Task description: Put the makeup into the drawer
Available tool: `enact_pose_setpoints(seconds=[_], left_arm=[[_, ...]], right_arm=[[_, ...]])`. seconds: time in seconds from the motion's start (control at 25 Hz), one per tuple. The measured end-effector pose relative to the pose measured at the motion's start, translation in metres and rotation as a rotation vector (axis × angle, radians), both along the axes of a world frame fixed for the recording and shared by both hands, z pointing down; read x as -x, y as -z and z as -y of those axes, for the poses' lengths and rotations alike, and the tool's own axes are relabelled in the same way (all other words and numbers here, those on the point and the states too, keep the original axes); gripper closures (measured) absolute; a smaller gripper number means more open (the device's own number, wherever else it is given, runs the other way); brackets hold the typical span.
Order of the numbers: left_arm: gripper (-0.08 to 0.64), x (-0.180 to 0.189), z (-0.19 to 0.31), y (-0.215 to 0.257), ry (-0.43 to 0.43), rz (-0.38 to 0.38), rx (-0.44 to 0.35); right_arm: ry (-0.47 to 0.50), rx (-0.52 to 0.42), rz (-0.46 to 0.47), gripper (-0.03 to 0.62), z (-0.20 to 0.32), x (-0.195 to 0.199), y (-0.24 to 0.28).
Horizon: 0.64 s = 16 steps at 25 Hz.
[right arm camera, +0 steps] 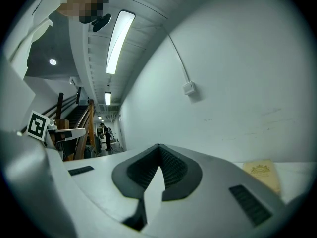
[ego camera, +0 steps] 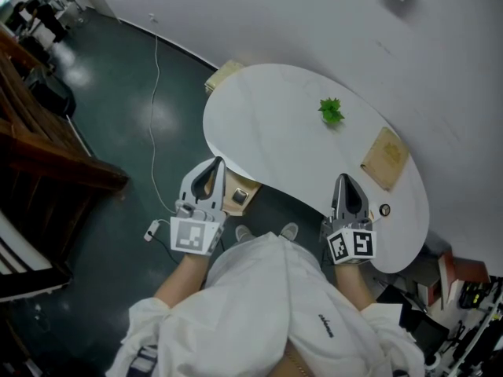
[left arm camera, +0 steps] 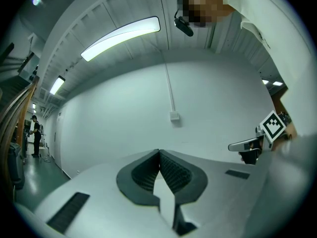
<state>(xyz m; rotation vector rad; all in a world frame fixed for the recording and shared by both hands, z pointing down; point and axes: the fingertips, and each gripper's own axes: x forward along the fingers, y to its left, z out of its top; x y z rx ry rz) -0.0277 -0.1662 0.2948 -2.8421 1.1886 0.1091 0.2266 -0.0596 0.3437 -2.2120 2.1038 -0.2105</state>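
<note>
Looking steeply down on a white oval surface [ego camera: 259, 124], with both tools held at its near edge. Clenched tight on the left tool [left arm camera: 159, 151], nothing between the jaws. Likewise on the right tool [right arm camera: 159, 146]: pressed together, empty. Just beside the right tool, on the surface, a small round thing [ego camera: 384, 210] (makeup perhaps, too small to tell). Beyond that, a flat tan box [ego camera: 384, 157] with a gold crest, partly cut off behind the right tool in its own view. Farther back, a little green plant [ego camera: 331, 111]. Under the rim by the left tool, seemingly an open wooden drawer [ego camera: 240, 195], mostly hidden.
</note>
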Motion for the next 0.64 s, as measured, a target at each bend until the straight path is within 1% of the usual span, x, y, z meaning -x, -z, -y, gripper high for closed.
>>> enact_pose_setpoints(seconds=[0.24,0.64], left_arm=[[0.534,-0.0029,-0.0033,-0.0027,0.001,0.003,0.005],[0.534,-0.0051,-0.0006,-0.0038,-0.009,0.008,0.008]], right_arm=[[0.0,-0.003,0.016,0.575,-0.0022,-0.0011,-0.0026],[-0.002,0.0,0.015,0.575,0.0001,-0.0003,-0.0024]])
